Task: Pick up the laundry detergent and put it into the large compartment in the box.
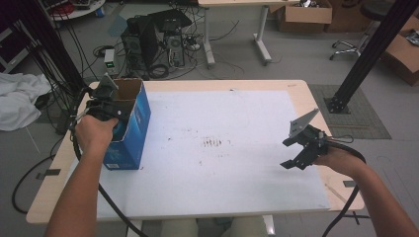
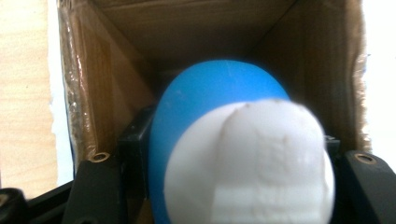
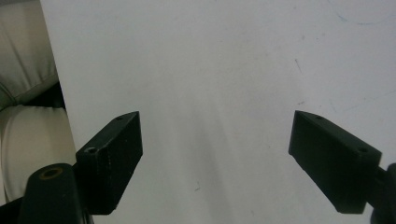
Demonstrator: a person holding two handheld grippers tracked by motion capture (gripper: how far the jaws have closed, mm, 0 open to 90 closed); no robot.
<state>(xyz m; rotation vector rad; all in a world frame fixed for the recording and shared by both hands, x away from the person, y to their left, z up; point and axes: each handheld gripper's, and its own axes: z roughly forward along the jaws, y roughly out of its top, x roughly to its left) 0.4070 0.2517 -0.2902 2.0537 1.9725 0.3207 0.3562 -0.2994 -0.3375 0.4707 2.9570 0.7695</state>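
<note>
A tall blue cardboard box (image 1: 134,129) stands open-topped at the left of the white mat (image 1: 222,168). My left gripper (image 1: 105,105) reaches into the box's mouth. In the left gripper view, a rounded blue and white object (image 2: 219,107) sits between the two black jaws, with the brown inner walls of the box (image 2: 187,28) around it. That left gripper (image 2: 233,156) is shut on the object. My right gripper (image 1: 287,154) hovers over the mat's right side. In its own view the right gripper (image 3: 217,149) is wide open over bare mat, with nothing between the jaws.
The mat lies on a light wooden table (image 1: 301,89), with small dark marks (image 1: 213,143) near its middle. Beyond the table, computer towers (image 1: 148,42) and cables stand on the floor. A black frame post (image 1: 368,54) rises at the right, and a white cloth (image 1: 17,98) lies at the left.
</note>
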